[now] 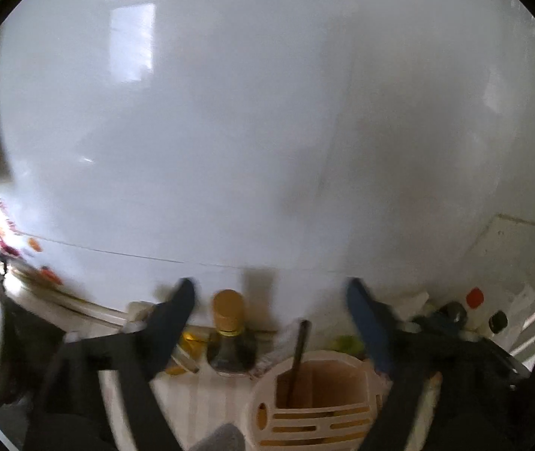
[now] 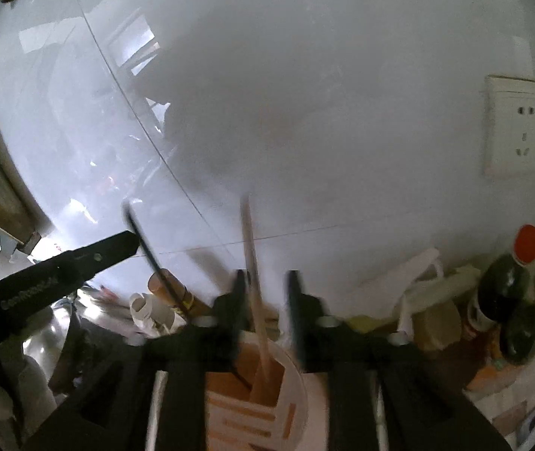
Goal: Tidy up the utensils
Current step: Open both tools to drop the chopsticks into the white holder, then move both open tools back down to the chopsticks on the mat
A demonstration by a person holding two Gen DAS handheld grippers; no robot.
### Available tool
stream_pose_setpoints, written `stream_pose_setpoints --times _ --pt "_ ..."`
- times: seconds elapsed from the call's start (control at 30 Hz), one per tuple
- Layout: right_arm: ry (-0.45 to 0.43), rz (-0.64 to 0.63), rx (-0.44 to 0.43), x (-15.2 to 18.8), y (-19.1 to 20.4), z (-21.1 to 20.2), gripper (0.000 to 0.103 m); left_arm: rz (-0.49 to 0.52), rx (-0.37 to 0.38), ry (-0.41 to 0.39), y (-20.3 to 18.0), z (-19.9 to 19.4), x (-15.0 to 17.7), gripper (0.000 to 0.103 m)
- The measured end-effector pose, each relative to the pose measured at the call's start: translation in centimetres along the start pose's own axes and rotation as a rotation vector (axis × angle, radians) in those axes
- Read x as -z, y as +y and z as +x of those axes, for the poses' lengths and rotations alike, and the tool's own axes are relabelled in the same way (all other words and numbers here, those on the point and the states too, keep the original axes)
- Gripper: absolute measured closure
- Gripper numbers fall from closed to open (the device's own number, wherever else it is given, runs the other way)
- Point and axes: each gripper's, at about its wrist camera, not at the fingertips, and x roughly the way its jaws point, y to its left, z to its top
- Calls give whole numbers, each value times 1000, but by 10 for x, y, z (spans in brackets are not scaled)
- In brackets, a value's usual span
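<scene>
Right, my left gripper [image 1: 271,293] hangs with its fingers spread wide apart and nothing between them, just above the cream slotted utensil holder [image 1: 316,402] on the counter [image 1: 192,387]. One dark stick-like utensil [image 1: 297,357] leans inside that holder, and a dark bottle with a gold cap [image 1: 228,332] stands just behind it against the white tiled wall [image 1: 267,112]. My right gripper [image 2: 265,282] sits over the same holder [image 2: 267,394], fingers parted a little, and a pale wooden utensil [image 2: 252,263] rises between them with its lower end down in the holder; whether the fingers actually pinch it I cannot tell through the blur. My left finger reaches in from the side, touching a thin black utensil [image 2: 147,248]. Sauce bottles [image 2: 508,278] crowd the right, below a wall socket [image 2: 519,124].
</scene>
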Motion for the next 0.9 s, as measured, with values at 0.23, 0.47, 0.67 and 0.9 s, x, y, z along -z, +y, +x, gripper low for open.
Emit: stream_pose_setpoints --times 0.23,0.47,0.67,0.9 --pt "12 10 60 15 -15 -46 42 -13 -87 23 2 -42 25 0" --pt "54 19 106 57 -30 -81 9 -19 -126 141 -5 -46 97 0" --pt "189 33 185 115 -50 -81 3 2 -167 264 -10 -40 165 0" --pt "503 85 212 205 -80 -43 49 59 -231 456 -13 -11 249 0"
